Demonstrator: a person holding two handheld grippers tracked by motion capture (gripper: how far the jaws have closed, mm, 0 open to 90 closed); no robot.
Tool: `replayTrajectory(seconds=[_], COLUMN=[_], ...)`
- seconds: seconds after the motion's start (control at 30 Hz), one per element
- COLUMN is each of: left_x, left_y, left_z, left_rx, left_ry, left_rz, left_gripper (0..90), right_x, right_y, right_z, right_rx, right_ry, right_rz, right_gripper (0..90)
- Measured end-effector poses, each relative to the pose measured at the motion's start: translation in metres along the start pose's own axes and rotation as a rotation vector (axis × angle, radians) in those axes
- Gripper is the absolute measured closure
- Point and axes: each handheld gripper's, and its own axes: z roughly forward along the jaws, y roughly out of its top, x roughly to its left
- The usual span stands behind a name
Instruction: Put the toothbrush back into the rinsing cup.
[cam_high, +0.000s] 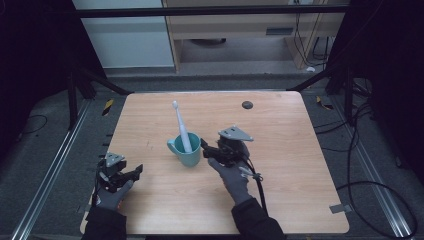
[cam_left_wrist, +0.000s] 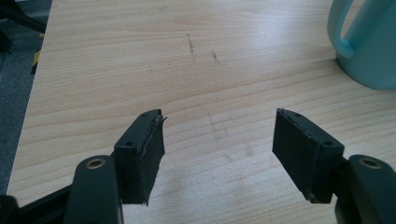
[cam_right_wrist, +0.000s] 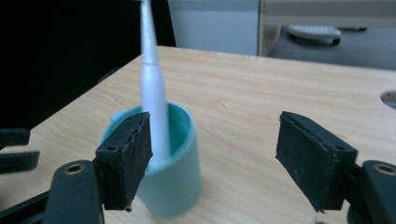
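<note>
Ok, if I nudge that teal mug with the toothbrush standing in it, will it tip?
Probably slides rather than tips: the mug sits squat on smooth wood. The toothbrush leans loose on the rim and rises far above it, so it would likely rattle or swing round. The handle may turn the mug.

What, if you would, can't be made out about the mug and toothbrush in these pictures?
- Toothbrush foot: hidden inside the mug in the right gripper view; the mug wall covers it.
- Brush head: cut off by the top edge there, too small in the high view.
- Mug in the left gripper view: cut by the top and right edges.
- Mug bottom: blurred in the right gripper view.
</note>
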Motion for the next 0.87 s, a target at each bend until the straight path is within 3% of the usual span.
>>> replayTrajectory(seconds=[0.03,0.1,0.13,0.33,0.5,0.57,0.77,0.87], left_x=[0.000,-0.001,-0.001,-0.002,-0.003,-0.003,-0.002,-0.001], left_y=[0.000,0.000,0.000,0.000,-0.001,-0.001,-0.002,-0.002], left_z=[0.000,0.000,0.000,0.002,0.003,0.003,0.004,0.004], left_rx=[0.000,0.004,0.004,0.011,0.017,0.021,0.024,0.025], left_ry=[-0.001,-0.004,-0.004,-0.008,-0.011,-0.013,-0.018,-0.023], left_rz=[0.001,0.004,0.004,0.008,0.010,0.016,0.023,0.022], left_gripper=[33.1,33.3,33.3,33.4,33.4,33.3,33.2,33.0], right_x=[0.000,-0.021,-0.021,-0.063,-0.088,-0.100,-0.114,-0.122], right_y=[0.000,-0.009,-0.009,-0.031,-0.053,-0.060,-0.068,-0.073], right_z=[0.000,-0.013,-0.013,-0.035,-0.053,-0.061,-0.074,-0.082], right_rx=[0.000,0.015,0.015,0.066,0.086,0.119,0.147,0.168], right_ry=[0.000,-0.015,-0.015,-0.027,-0.050,-0.073,-0.102,-0.134], right_rz=[0.000,-0.004,-0.004,0.016,0.022,0.019,0.010,-0.022], right_gripper=[26.0,25.4,25.4,23.3,23.3,23.3,22.9,22.3])
